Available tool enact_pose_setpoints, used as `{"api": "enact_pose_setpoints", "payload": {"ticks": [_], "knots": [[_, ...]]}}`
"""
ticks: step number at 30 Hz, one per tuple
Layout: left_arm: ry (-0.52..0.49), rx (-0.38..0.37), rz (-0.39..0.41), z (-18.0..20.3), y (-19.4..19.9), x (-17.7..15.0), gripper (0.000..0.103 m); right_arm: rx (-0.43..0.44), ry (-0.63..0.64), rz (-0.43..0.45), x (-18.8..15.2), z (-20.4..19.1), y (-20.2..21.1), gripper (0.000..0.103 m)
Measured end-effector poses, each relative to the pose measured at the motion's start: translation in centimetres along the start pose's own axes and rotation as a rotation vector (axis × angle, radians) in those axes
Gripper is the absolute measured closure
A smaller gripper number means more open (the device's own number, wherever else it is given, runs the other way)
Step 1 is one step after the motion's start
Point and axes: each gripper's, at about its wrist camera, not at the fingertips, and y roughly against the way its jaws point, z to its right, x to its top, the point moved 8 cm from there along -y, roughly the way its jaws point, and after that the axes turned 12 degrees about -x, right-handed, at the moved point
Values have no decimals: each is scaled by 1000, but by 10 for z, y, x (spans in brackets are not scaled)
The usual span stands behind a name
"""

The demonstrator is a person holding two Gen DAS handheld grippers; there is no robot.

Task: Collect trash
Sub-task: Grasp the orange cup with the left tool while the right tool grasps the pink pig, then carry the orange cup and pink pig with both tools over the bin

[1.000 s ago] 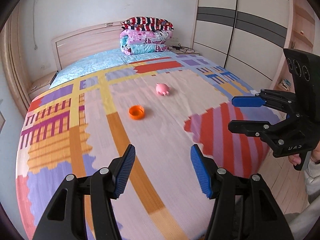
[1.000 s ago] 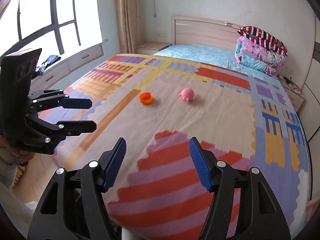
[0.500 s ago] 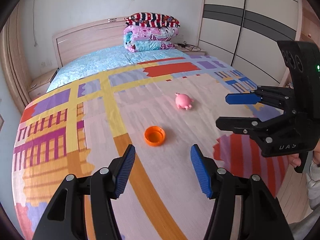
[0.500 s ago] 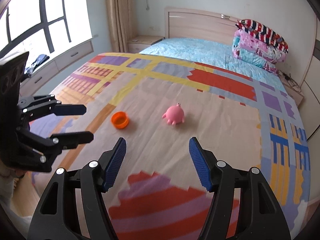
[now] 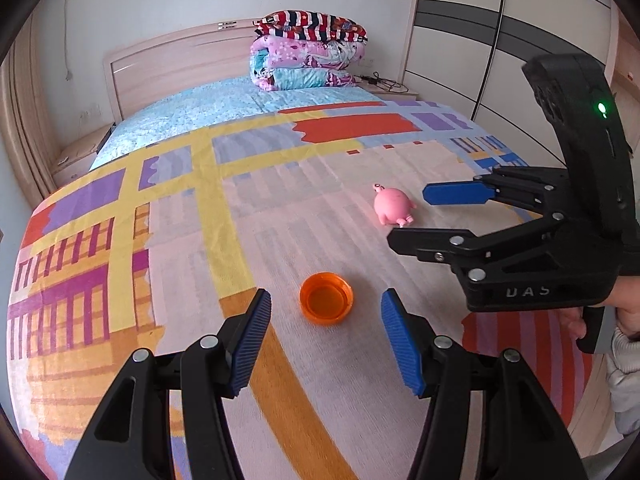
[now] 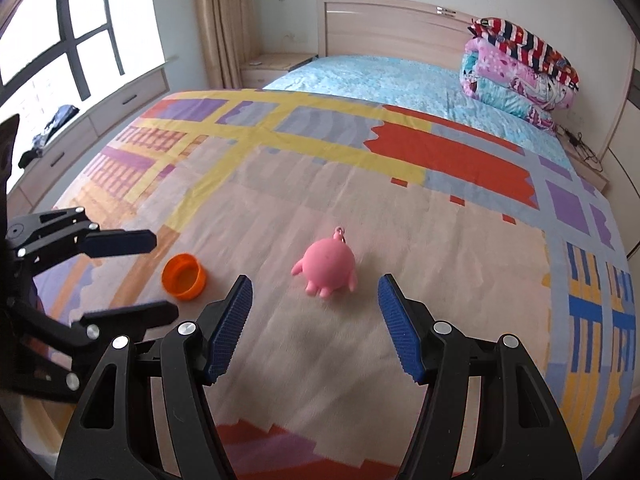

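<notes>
An orange bottle cap (image 5: 326,298) lies open side up on the patterned bedspread, just ahead of and between the fingers of my open left gripper (image 5: 325,344). It also shows in the right wrist view (image 6: 184,277). A pink pig toy (image 6: 329,265) lies just ahead of my open right gripper (image 6: 314,326), roughly centred between its fingers. The toy also shows in the left wrist view (image 5: 393,205), with the right gripper (image 5: 408,216) open beside it. The left gripper (image 6: 132,276) shows open at the left of the right wrist view. Both grippers are empty.
A colourful bedspread (image 5: 200,216) covers the bed. Folded quilts (image 5: 308,56) are stacked by the wooden headboard (image 6: 392,12). A wardrobe (image 5: 500,40) stands to the right, a window ledge with drawers (image 6: 100,104) to the left, and a nightstand (image 6: 272,66) beside the headboard.
Both grippers have moved forward over the bed toward the cap and the pig toy, which now lie close in front of the fingers. Both stay open.
</notes>
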Motion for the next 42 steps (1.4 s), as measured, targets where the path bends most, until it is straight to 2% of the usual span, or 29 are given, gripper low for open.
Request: {"api": "enact_pose_setpoints", "payload": {"ticks": [7,9,11,14,16,30,42], "knots": [[10,6,-12,-4,-10,2,49,-24,-23,-22,4,0,-15,41],[7,5,-17,-4,-12,2,52,-35,-30,-19,5,2,-15,47],[9,11,-21,-6,-14,2,63,-53,-28,-16,6,4,-16,58],[-8,40,-13,-7,-17,1,70,-48,-36,-13,7,6,-16,67],[-9,46,-11,-7,-17,2,74,-50,-37,-11,6,6,-15,67],[-14,45,33,11,18,-6,74,-33,-28,29,-2,1,22,67],[-24,32,63,43,51,-23,74,-26,-15,61,-28,-8,64,67]]}}
